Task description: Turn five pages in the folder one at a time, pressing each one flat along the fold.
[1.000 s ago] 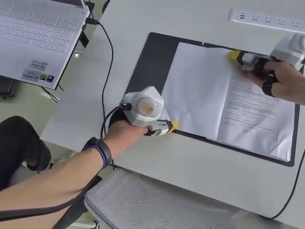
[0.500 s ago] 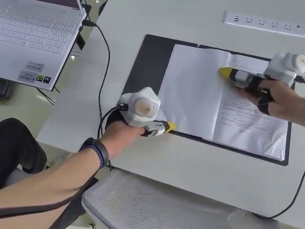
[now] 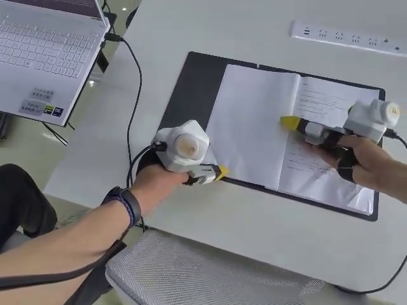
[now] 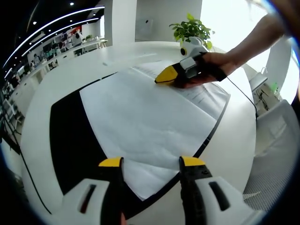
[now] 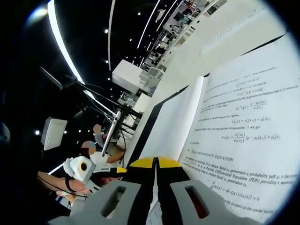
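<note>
Head view: folder (image 3: pixel 191 89) lies open on the white table (image 3: pixel 254 25), slightly askew, centre-right of the view. A blank page (image 3: pixel 248 121) lies flat on its left half. A printed page (image 3: pixel 331 101) of text and formulas lies on the right half. The fold between them runs from the far edge to the near edge.

Right gripper (image 3: pixel 289 122): I see its yellow tips right at the fold, about midway along it, reaching in from over the printed page. In the right gripper view the two jaws are closed against each other with nothing pinched between them.

Left gripper (image 3: pixel 219 171): at the near left corner of the blank page, by the folder's near edge. Left gripper view shows its jaws spread wide and gripping nothing, with the page corner lying between and below them. I cannot tell whether the tips touch the paper.

Around it: an open laptop (image 3: pixel 44 44) at far left, a black cable (image 3: pixel 135 95) between laptop and folder, a white power strip (image 3: pixel 346 38) beyond the folder, and a grey mesh chair (image 3: pixel 210 273) at the table's near edge.
</note>
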Available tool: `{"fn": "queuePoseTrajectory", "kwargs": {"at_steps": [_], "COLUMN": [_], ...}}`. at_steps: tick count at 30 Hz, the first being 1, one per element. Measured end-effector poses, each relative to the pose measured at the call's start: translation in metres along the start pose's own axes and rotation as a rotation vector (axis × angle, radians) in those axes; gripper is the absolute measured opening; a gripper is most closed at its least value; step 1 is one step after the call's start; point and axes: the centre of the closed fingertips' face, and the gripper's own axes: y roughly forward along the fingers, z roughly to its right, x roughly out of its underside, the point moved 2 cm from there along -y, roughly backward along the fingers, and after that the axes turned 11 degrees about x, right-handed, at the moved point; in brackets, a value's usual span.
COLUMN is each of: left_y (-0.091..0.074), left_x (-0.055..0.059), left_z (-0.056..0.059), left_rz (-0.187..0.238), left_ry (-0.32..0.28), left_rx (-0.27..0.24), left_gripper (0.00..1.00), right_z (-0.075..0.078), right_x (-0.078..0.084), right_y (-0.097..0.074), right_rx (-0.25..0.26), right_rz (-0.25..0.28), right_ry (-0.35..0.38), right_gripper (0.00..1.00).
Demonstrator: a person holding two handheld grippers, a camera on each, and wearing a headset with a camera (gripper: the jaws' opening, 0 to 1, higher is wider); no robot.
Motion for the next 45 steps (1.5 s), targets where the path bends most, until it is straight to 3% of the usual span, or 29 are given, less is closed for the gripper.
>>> {"fn": "queuePoseTrajectory", "kwargs": {"at_steps": [15, 27, 34, 45], "left_y": [0.001, -0.001, -0.001, -0.002], "left_x": [0.000, -0.001, -0.001, -0.001], "left_z": [-0.001, 0.000, 0.000, 0.000], "left_rz": [0.005, 0.004, 0.004, 0.003], "left_ry": [-0.004, -0.003, -0.001, 0.001], "left_rx": [0.000, -0.001, -0.001, -0.001], "left_gripper": [0.46, 0.46, 0.46, 0.47], "right_z": [-0.021, -0.035, -0.039, -0.039], "right_x": [0.052, 0.085, 0.096, 0.099], "right_y": [-0.017, -0.027, -0.031, -0.032], "right_rx": [-0.048, -0.052, -0.045, -0.035], "right_rz": [-0.073, -0.110, -0.107, -0.109], "right_ry": [-0.018, -0.028, -0.016, -0.004], "right_gripper": [0.00, 0.00, 0.00, 0.00]}}
